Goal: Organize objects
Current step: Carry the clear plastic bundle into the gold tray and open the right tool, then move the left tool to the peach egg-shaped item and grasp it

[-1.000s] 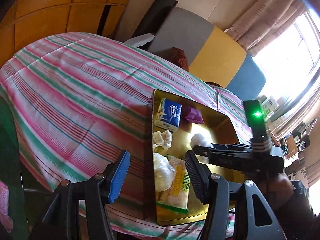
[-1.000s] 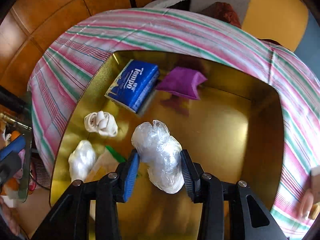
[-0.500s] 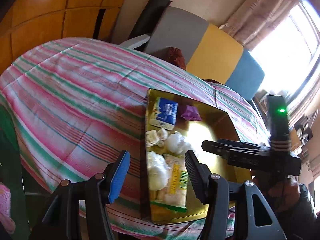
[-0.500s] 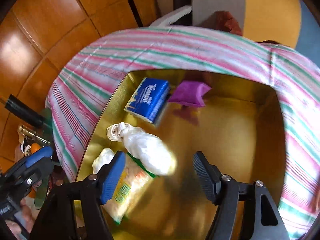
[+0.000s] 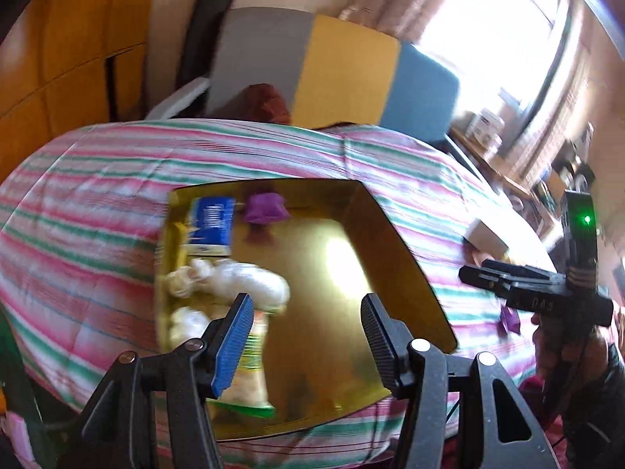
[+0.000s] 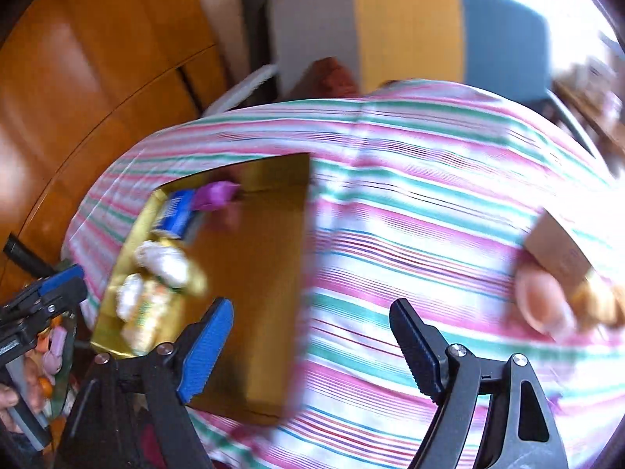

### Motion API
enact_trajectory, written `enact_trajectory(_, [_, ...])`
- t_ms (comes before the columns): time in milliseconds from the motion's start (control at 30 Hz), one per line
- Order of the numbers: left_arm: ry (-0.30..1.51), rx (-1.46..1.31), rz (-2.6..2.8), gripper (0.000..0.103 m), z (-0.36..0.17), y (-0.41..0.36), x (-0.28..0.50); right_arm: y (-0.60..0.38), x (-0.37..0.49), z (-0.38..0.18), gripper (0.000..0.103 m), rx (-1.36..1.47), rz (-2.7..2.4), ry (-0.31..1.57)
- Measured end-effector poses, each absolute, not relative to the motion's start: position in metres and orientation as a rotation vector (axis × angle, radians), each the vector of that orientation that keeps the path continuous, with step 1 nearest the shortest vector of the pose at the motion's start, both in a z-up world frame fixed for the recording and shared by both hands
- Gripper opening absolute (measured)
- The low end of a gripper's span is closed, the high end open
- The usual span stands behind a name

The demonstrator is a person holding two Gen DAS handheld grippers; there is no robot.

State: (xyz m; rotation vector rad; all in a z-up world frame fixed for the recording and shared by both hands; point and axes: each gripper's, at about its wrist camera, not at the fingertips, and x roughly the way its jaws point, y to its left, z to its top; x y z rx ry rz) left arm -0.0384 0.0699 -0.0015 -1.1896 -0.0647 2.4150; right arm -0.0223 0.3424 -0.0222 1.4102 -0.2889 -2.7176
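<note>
The left tongs [image 5: 304,328] had black angular plastic arms with silver screws at the pivots, one pad faced in blue ribbing, the other in black ribbing. The right tongs [image 6: 310,348] matched: blue pad, black pad, silver screws. Seen from the left, the right unit carried a black post with a green light; a dark sleeve covered the wrist.

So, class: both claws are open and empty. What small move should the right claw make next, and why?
Probably swing the right claw right toward the cardboard box lying on the striped cloth; it sits outside the gold tray, where other items are gathered.
</note>
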Motion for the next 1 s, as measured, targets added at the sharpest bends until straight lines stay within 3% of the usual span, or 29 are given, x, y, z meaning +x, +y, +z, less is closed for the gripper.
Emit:
enact_trajectory(467, [0.104,-1.151,2.189,0.057,0.010,0.189,-0.031,0.533,0.053,-0.013,0.085,1.397,-3.108,-0.646])
enact_trajectory(633, [0.093,-1.176,2.084,0.057,0.007,0.233,-0.033,0.596,0.081,-0.022,0.085,1.366,-3.203,-0.906])
enact_trajectory(833, [0.081,-1.253,1.959,0.057,-0.008,0.287,-0.038,0.631,0.103,-0.040,0.086,1.232,-3.124,-1.239])
enact_trajectory(1000, [0.036,-1.365,1.854,0.057,-0.035,0.326,-0.045,0.630,0.104,-0.040,0.087,1.176,-3.100,-1.289])
